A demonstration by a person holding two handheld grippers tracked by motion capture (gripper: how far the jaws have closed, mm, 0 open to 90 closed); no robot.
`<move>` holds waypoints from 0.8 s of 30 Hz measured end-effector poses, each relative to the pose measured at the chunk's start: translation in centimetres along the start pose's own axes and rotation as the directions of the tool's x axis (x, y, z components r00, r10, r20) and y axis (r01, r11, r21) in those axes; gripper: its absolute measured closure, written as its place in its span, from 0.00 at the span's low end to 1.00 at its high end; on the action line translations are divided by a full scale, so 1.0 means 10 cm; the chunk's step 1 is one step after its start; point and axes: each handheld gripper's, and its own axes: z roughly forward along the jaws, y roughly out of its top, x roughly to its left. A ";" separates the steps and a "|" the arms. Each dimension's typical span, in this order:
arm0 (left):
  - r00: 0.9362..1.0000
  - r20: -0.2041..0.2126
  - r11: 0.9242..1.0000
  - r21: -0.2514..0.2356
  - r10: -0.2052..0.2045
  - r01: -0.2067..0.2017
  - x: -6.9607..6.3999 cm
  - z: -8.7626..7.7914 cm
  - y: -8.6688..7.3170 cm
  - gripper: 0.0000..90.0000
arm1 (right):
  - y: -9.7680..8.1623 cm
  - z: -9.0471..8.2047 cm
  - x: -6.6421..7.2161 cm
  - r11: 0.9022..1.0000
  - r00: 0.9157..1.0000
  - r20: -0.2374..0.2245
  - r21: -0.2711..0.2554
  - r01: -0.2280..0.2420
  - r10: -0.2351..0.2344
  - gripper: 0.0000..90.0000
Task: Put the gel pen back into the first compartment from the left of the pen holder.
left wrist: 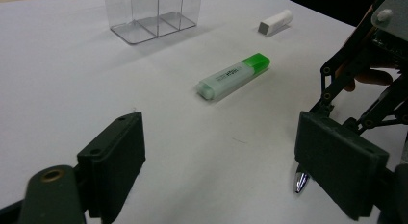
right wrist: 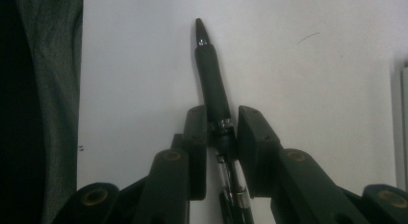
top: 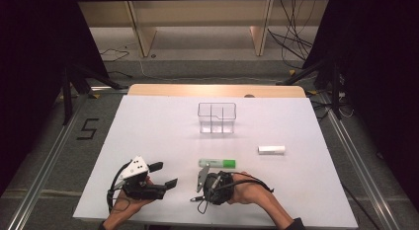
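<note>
The right tool (right wrist: 222, 137) pinches a black pen (right wrist: 211, 84) lying on the table (top: 148, 131), jaws pressed at the grip's rear. Light, stiff and slick, it probably holds best on the rubber grip. The left tool (left wrist: 219, 156) stands spread, empty.

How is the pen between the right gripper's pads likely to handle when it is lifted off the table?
The pen looks stiff, so it should not sag. It is slim and round, so it may roll if released on the flat table. The right gripper closes near the grip's rear end, with the tip far forward, so the pen might pivot between the pads.
</note>
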 end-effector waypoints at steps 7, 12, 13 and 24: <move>1.000 -0.002 1.000 -0.001 -0.001 0.001 0.00 0.00 0.00 0.20 | 0.02 0.02 0.00 0.999 0.999 0.003 0.002 0.036 -0.036 0.86; 1.000 -0.001 1.000 0.002 0.000 0.000 0.00 0.00 0.00 0.20 | 0.02 0.00 0.01 0.999 0.999 -0.008 0.019 0.042 -0.042 0.88; 1.000 -0.001 1.000 0.001 0.000 0.000 0.00 0.00 0.00 0.20 | 0.02 0.00 0.01 0.999 0.999 -0.009 0.019 0.043 -0.043 0.88; 1.000 -0.003 1.000 0.001 -0.001 0.001 0.00 0.00 0.00 0.20 | 0.01 -0.01 0.01 0.998 0.998 -0.004 0.020 0.055 -0.055 0.89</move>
